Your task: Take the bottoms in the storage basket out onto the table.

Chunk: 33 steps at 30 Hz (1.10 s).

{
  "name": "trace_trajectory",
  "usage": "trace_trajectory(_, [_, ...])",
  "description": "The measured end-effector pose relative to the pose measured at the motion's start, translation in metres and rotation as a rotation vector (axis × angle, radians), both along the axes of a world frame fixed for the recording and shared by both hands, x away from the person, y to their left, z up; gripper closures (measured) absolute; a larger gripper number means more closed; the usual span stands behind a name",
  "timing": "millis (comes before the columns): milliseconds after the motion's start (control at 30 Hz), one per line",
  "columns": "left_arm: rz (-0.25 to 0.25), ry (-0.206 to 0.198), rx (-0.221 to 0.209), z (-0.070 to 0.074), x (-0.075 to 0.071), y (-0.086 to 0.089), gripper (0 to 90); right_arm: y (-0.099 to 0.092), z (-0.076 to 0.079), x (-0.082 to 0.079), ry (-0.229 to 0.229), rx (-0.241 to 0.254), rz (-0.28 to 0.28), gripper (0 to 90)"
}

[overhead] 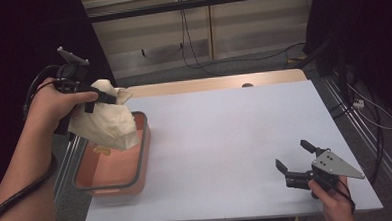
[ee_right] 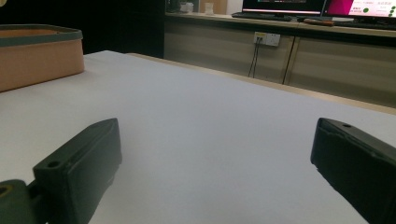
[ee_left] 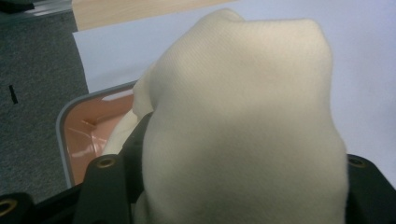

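White sheeting covers the wooden worktop [overhead: 225,144], with a salmon-pink tub [overhead: 141,165] at its left edge and dark curtains around. Left gripper [overhead: 101,97] fingers clamp a cream cloth [overhead: 107,124] above the tub; right gripper [overhead: 294,161] fingers rest spread wide, holding nothing.

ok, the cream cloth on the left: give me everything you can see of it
The cream, finely knit cloth is soft and bunched into a loose bundle. It hangs from the left hand-held gripper, whose jaws are shut on its upper edge, above the salmon-pink plastic tub with a grey rim. Its lower end reaches down into the tub's far end; whether it touches the tub is unclear. In the left gripper view it drapes over the jaws.
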<state>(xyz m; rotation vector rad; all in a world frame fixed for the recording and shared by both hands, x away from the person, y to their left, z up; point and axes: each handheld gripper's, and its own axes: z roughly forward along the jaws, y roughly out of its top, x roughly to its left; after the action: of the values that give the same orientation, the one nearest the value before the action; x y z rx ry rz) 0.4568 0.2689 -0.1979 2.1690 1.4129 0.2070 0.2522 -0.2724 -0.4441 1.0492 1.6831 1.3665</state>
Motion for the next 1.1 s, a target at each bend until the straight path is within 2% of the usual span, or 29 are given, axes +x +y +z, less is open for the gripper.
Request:
trace_trajectory(533, [-0.061, -0.03, -0.04, 0.004, 0.001, -0.03, 39.7, 0.0, 0.0, 0.0, -0.003, -0.003, 0.0, 1.8])
trace_trajectory(1100, [-0.125, -0.049, -0.065, -0.003, 0.001, -0.065, 39.6, -0.001, 0.001, -0.001, -0.005, 0.0, 0.001, 1.8])
